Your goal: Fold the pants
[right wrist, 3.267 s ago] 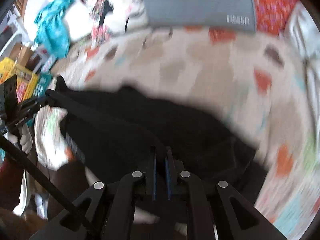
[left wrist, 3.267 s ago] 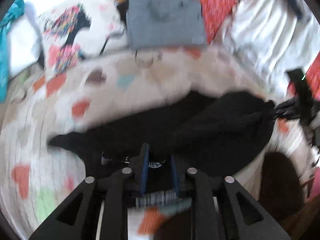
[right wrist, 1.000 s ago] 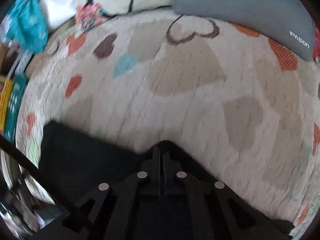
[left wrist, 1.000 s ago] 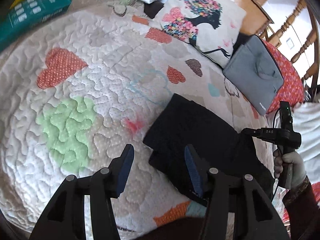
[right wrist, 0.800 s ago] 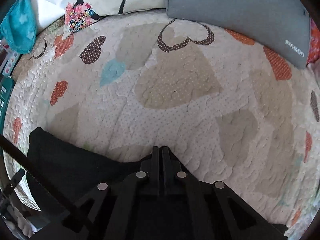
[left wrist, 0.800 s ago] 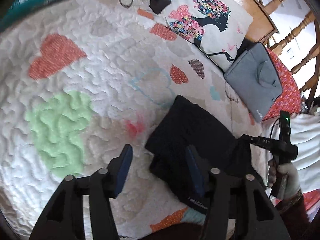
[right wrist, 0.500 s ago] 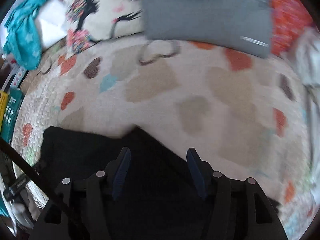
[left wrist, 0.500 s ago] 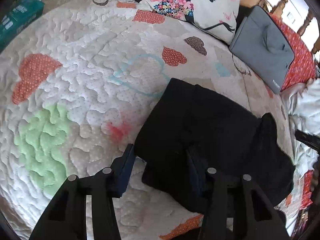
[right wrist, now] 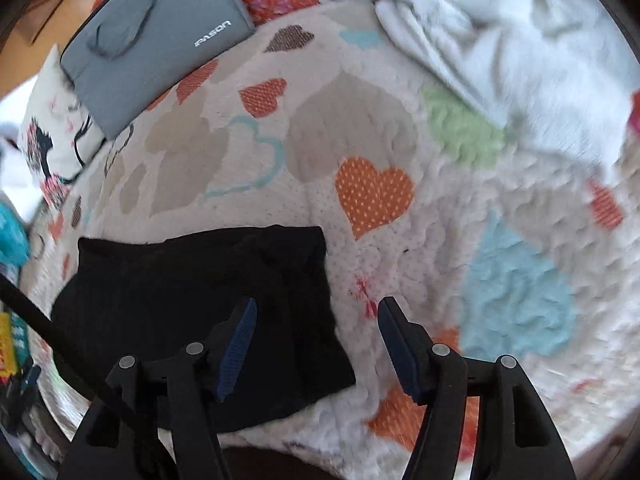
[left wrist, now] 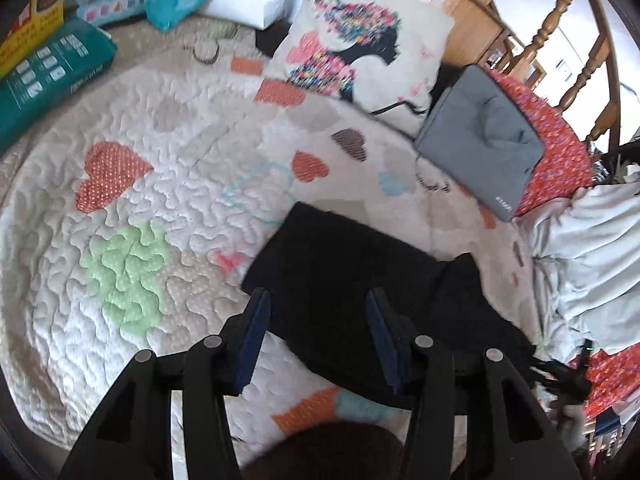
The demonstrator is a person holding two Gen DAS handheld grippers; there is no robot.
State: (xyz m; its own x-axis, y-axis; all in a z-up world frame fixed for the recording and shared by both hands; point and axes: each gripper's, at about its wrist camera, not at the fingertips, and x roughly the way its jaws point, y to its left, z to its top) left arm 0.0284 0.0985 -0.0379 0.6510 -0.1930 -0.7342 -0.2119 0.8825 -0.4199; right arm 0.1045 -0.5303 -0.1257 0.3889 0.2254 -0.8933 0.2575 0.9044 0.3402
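Both grippers spread wide, gripping nothing: left gripper (left wrist: 318,320) over near edge of folded black fabric pants (left wrist: 360,280), right gripper (right wrist: 314,334) at their right edge on heart-print quilted bedspread (right wrist: 372,152). Probably tidy now: press flat, square loose flap, no dragging. Vs 1 s ago: right was pinched shut on cloth, now let go.

One pair of black pants (left wrist: 352,280) lies folded on one heart-patterned quilt (left wrist: 168,152), with one gray bag (left wrist: 480,140) and one printed pillow (left wrist: 360,40) at about one o'clock from it. One teal package (left wrist: 48,76) sits at ten o'clock and one pale crumpled sheet (left wrist: 592,248) at three o'clock. Two grippers, left (left wrist: 318,334) and right (right wrist: 316,346), each show two blue-padded fingers (left wrist: 253,332).
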